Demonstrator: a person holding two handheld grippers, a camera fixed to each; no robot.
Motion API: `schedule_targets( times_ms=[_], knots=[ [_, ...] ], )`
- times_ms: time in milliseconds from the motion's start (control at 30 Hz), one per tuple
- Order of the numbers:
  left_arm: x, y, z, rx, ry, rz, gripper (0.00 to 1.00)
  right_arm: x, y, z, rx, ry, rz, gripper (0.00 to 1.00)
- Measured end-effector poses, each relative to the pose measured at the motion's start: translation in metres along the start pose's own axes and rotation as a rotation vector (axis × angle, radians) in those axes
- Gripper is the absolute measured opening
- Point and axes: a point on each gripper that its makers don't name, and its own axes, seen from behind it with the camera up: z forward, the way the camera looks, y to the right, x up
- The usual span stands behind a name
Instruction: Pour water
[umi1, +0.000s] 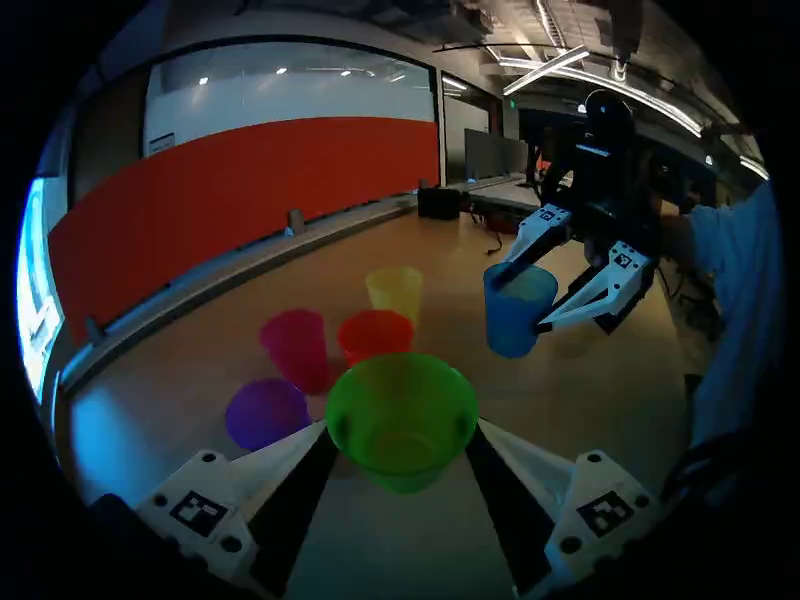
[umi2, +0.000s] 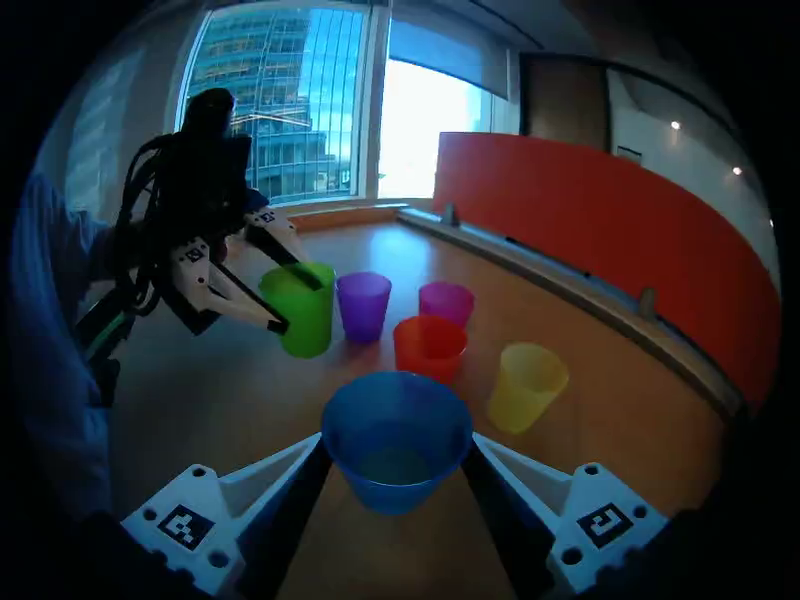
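— Over at two o'clock in the left gripper view, the right gripper (umi1: 522, 300) hangs above the table (umi1: 600, 420). Its fingers angle down toward eight o'clock and clamp both sides of the blue cup (umi1: 517, 312), which is upright.

— And the left gripper (umi2: 300, 305)?

— Ten o'clock in the right gripper view, with a sleeved arm (umi2: 50, 300) behind it at nine. Both fingers squeeze the green cup (umi2: 300, 312), rim up.

— What sits between them?

— A purple cup (umi2: 362, 305), pink cup (umi2: 446, 302), orange cup (umi2: 430, 348) and yellow cup (umi2: 525, 385), all standing on the table. Whether either held cup is filled, I cannot tell.
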Motion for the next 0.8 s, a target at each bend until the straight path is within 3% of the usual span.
schedule_targets(
  times_ms=[800],
  knots=[
    [0.077,-0.006,-0.039,0.071,0.200,0.000,0.85,0.091,-0.003,-0.049,-0.102,0.240,0.021,0.90]
  ],
)
